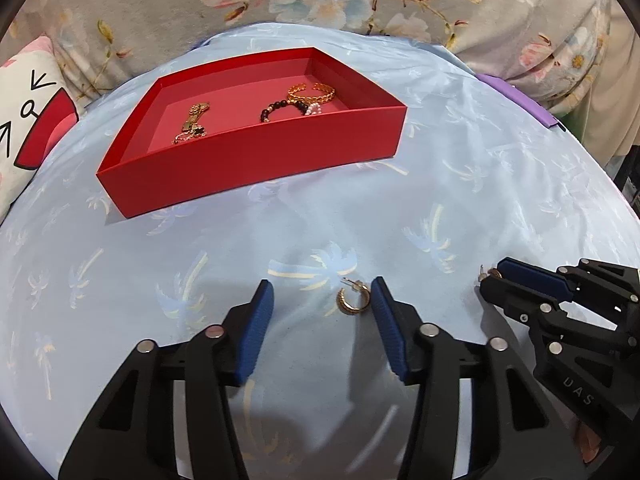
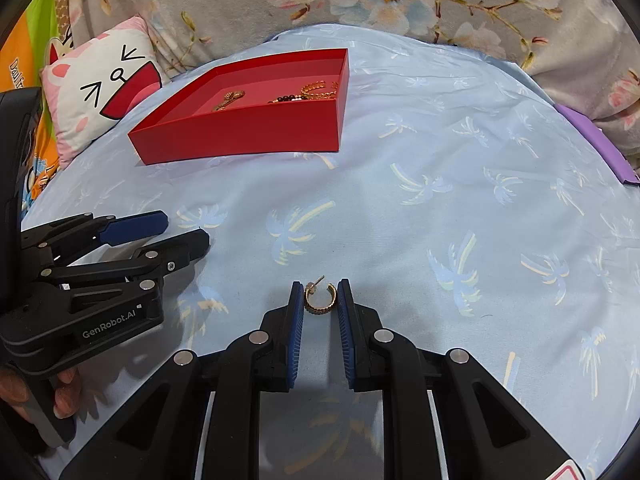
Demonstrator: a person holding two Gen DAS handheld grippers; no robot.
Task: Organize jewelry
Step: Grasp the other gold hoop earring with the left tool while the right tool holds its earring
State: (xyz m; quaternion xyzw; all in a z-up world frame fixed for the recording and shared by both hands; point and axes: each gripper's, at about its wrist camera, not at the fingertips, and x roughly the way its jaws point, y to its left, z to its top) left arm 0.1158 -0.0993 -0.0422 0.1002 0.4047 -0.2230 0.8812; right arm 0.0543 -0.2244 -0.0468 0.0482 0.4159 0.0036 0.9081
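A red open box (image 1: pixel 256 160) sits on the pale blue cloth and also shows in the right wrist view (image 2: pixel 240 136). Inside lie a gold chain piece (image 1: pixel 192 122), a dark bead bracelet (image 1: pixel 276 110) and a gold bangle (image 1: pixel 310 94). My left gripper (image 1: pixel 322 300) is open, with a gold hoop earring (image 1: pixel 352 300) on the cloth between its fingers, close to the right one. My right gripper (image 2: pixel 320 300) stands narrowly open around a second gold hoop earring (image 2: pixel 319 300), its pads (image 2: pixel 297 320) close beside it. The right gripper also shows in the left wrist view (image 1: pixel 496 280).
A cartoon-face pillow (image 2: pixel 104 88) lies left of the box. A floral blanket (image 1: pixel 360 0) rises behind the cloth. A purple object (image 2: pixel 600 140) sits at the right edge. The left gripper (image 2: pixel 184 228) shows at the left of the right wrist view.
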